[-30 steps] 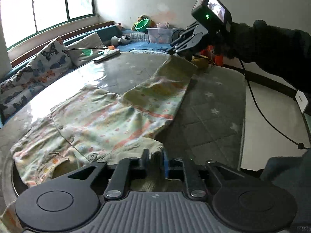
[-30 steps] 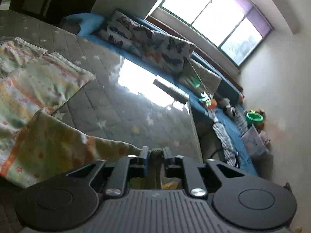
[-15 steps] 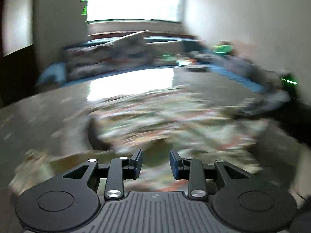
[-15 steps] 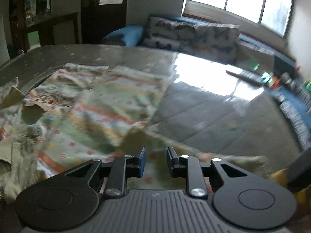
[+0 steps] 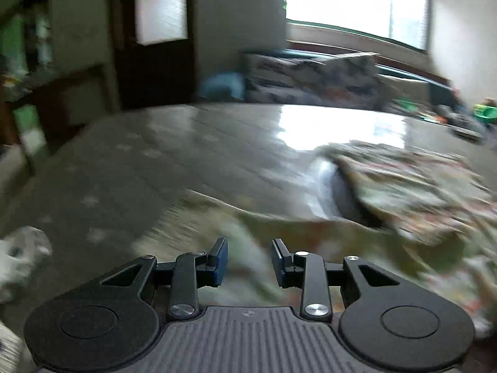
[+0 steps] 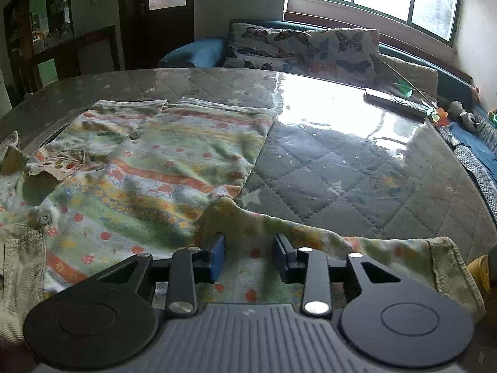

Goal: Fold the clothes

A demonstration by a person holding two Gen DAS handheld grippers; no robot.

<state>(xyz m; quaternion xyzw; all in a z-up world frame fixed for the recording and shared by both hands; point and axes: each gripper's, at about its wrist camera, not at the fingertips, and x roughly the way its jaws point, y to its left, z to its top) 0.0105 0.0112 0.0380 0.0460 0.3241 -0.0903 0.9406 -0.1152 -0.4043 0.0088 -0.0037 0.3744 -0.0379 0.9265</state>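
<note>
The patterned garment (image 6: 149, 168) lies spread on the quilted grey table (image 6: 357, 171), covering the left half of the surface as the right wrist view shows it. Its body is flat, with snap buttons showing. One sleeve or leg of it runs along the near edge of the table toward the right, and its ribbed cuff (image 6: 450, 267) hangs at the near right corner. A fold of the fabric rises in a small ridge just ahead of the right gripper (image 6: 248, 256).

The right gripper's jaws are opening. They stand partly apart above that near strip of fabric; cloth shows in the gap between them, but the pads do not press on it.

The left wrist view is blurred. The left gripper (image 5: 250, 261) also has its jaws opening, partly apart, over a stretch of the garment (image 5: 403, 205) near the table's near edge. Fabric is visible below and between the jaws; none appears clamped. The bulk of the garment lies to the right in that view.

At the far right edge of the table rests a dark remote control (image 6: 394, 101). Behind the far edge stands a butterfly-print cushion (image 6: 304, 49) on a blue sofa (image 6: 198, 51).
</note>
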